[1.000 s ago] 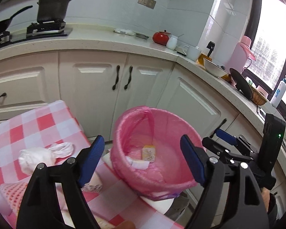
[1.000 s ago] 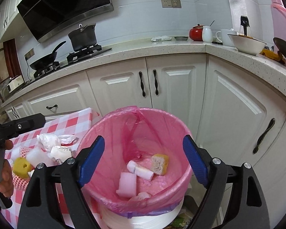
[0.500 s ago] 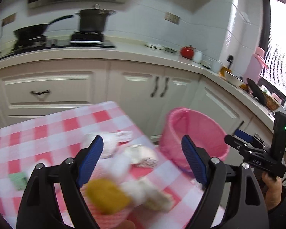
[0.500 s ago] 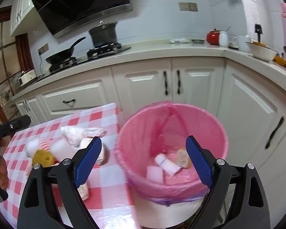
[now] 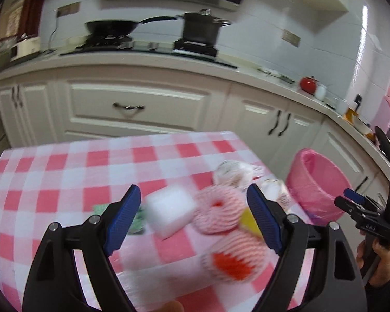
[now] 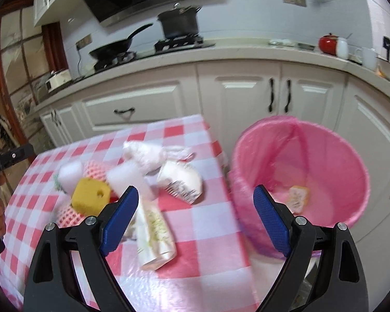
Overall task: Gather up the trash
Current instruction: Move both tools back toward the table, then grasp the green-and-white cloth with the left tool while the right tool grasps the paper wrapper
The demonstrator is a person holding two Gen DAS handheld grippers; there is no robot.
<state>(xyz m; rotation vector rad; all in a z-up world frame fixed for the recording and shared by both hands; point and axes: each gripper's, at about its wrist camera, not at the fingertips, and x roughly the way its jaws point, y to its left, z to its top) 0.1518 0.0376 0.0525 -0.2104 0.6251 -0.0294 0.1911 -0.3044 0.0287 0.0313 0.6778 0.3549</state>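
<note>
A pink-lined trash bin (image 6: pixel 301 171) stands right of the red-checked table (image 6: pixel 195 234); it also shows in the left wrist view (image 5: pixel 317 187). It holds a yellowish scrap (image 6: pixel 297 197). Trash lies on the table: a yellow sponge (image 6: pixel 91 196), white foam blocks (image 5: pixel 169 213), pink foam nets (image 5: pixel 218 213), a crumpled white bag (image 6: pixel 148 154), a printed wrapper (image 6: pixel 182 179) and a flat packet (image 6: pixel 156 234). My left gripper (image 5: pixel 195 218) is open and empty above the foam block and nets. My right gripper (image 6: pixel 196 218) is open and empty over the table's right edge.
White kitchen cabinets (image 6: pixel 247 98) and a counter with a wok (image 5: pixel 111 27), a pot (image 5: pixel 201 30) and a red kettle (image 6: pixel 328 44) stand behind. The right gripper shows at the right edge of the left wrist view (image 5: pixel 371 221).
Both grippers have swung left, away from over the bin toward the table. The left one now faces the trash pile. Both stayed open and empty.
</note>
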